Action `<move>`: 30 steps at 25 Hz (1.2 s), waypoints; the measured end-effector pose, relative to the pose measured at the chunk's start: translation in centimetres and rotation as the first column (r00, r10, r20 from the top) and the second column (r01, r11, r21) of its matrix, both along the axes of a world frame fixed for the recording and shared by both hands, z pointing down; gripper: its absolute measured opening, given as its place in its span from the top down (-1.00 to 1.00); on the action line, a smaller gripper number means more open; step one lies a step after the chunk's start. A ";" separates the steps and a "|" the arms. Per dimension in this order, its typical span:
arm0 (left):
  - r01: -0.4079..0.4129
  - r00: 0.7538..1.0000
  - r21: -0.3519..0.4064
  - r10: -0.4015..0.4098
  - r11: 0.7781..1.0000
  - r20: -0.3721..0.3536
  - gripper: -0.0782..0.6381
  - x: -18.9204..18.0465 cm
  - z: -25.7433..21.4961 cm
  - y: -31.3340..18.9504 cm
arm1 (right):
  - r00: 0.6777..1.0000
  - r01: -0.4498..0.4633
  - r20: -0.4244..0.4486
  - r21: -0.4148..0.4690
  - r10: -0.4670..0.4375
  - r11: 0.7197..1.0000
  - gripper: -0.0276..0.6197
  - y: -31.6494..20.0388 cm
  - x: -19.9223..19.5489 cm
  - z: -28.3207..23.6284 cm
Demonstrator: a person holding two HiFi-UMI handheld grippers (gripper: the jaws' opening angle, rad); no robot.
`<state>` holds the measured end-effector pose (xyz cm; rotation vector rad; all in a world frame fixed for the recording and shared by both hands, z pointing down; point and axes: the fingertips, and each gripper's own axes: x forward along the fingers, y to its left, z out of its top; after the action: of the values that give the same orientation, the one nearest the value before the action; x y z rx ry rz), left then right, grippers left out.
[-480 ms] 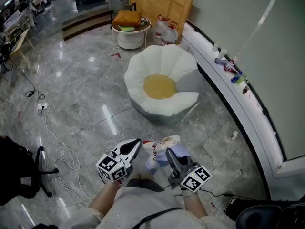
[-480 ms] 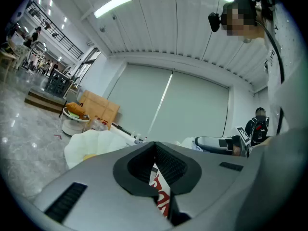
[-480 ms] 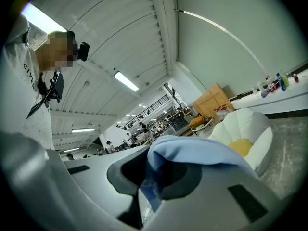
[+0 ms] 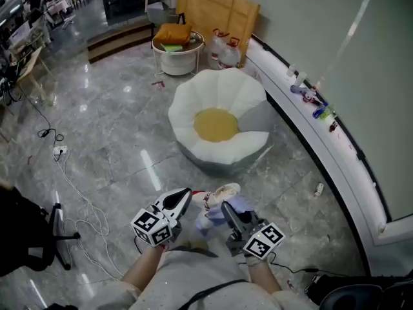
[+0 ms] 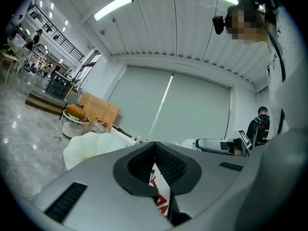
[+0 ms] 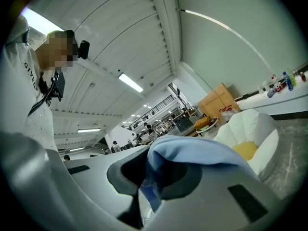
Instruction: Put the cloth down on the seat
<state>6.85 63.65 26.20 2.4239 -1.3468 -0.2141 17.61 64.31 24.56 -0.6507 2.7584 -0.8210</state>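
Observation:
The cloth (image 4: 218, 206), pale blue and white with red print, hangs bunched between my two grippers, just in front of my body. My left gripper (image 4: 185, 196) is shut on its white, red-printed edge (image 5: 160, 191). My right gripper (image 4: 227, 209) is shut on a pale blue fold (image 6: 192, 150) that drapes over its jaws. The seat (image 4: 218, 121), a white flower-shaped floor cushion with a yellow centre (image 4: 215, 124), lies on the marble floor ahead of both grippers, a good step away. It also shows in the left gripper view as a white seat (image 5: 89, 143) and in the right gripper view as a white seat (image 6: 250, 134).
A curved white ledge (image 4: 335, 147) with small bottles runs along the wall on the right. Behind the seat stand a round white side table (image 4: 177, 47), two water jugs (image 4: 224, 50) and a cardboard box (image 4: 216, 8). A white cable (image 4: 74, 192) trails across the floor at left.
The view has shifted a little: the seat sits slightly lower and nearer in the picture. Both grippers keep the same hold on the cloth.

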 end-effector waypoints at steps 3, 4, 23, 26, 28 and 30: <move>0.008 1.000 0.000 -0.008 1.000 0.004 0.74 0.5 0.1 -0.1 | 1.000 0.001 0.003 0.011 -0.001 1.000 0.73 -0.6 0.6 0.0; 0.012 1.000 -0.003 -0.012 1.000 0.007 0.74 0.6 0.2 -0.2 | 1.000 0.000 0.005 0.012 0.000 1.000 0.73 -0.8 0.9 -0.1; -0.022 0.996 0.037 0.019 0.999 0.086 0.74 -4.0 2.3 -14.7 | 0.993 -0.115 -0.032 0.032 0.116 0.993 0.73 -13.3 -1.5 2.4; -0.016 0.997 0.047 0.012 0.999 0.074 0.74 -6.3 1.9 -18.8 | 0.987 -0.144 -0.067 0.051 0.147 0.988 0.73 -17.2 -3.2 2.5; -0.020 0.997 0.048 0.017 0.999 0.070 0.74 -7.5 1.7 -21.4 | 0.984 -0.157 -0.078 0.055 0.161 0.986 0.73 -19.6 -4.3 2.4; -0.025 0.997 0.045 0.022 0.999 0.068 0.74 -8.5 1.7 -23.7 | 0.981 -0.167 -0.087 0.057 0.171 0.984 0.73 -21.9 -5.3 2.4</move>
<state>-1.65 39.95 27.90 2.5048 -1.3548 -0.1600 12.29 42.43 26.91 -0.9200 2.7452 -0.7005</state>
